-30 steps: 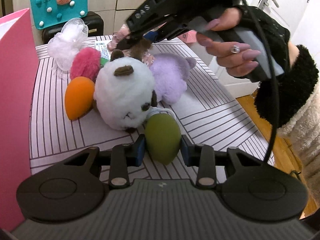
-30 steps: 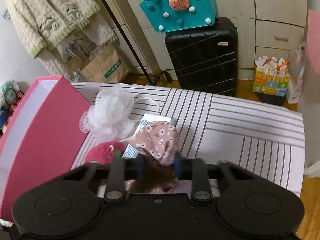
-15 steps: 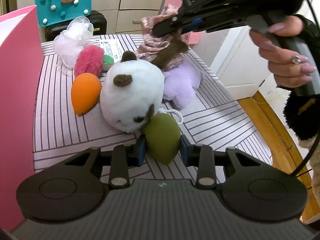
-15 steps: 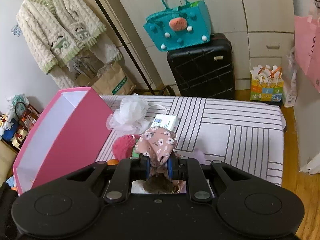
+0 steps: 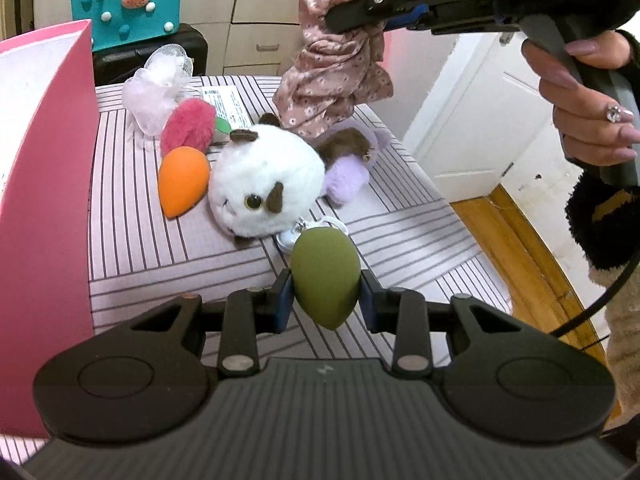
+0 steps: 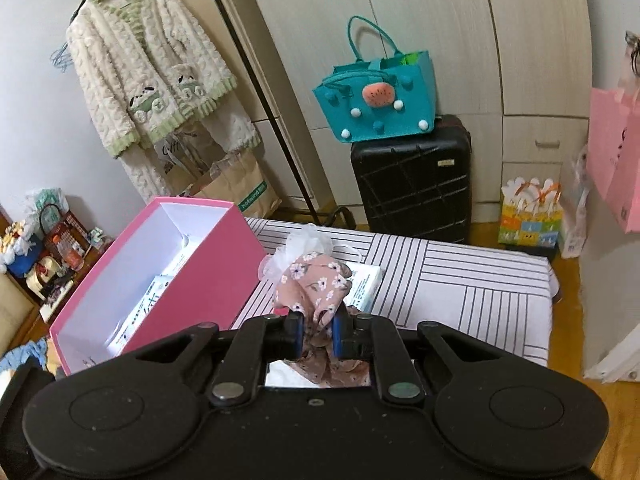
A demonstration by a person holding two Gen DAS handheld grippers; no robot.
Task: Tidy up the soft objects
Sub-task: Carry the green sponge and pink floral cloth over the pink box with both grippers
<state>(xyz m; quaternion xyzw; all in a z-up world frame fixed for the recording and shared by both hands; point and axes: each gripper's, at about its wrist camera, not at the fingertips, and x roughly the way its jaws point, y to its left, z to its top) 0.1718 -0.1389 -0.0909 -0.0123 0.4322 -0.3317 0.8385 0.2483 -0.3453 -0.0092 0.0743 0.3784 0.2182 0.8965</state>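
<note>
My left gripper (image 5: 325,294) is shut on an olive-green sponge (image 5: 324,276), held just above the striped table near its front. My right gripper (image 6: 316,334) is shut on a pink floral cloth (image 6: 316,284) and holds it high above the table; the cloth also hangs in the left wrist view (image 5: 336,76). On the table lie a white plush head (image 5: 266,184), an orange sponge (image 5: 182,180), a red fluffy puff (image 5: 188,124), a purple plush (image 5: 348,176) and a white mesh pouf (image 5: 156,80). The open pink box (image 6: 160,264) stands at the table's left.
A white packet (image 5: 224,104) lies at the back of the striped table (image 5: 132,240). Packets lie inside the pink box. Behind the table stand a black suitcase (image 6: 412,188) with a teal bag (image 6: 376,100) on top. A wooden floor (image 5: 532,248) lies to the right.
My right gripper has lifted the floral cloth off the pile and high above the table. My left gripper has raised the olive sponge slightly and drawn back from the plush head.
</note>
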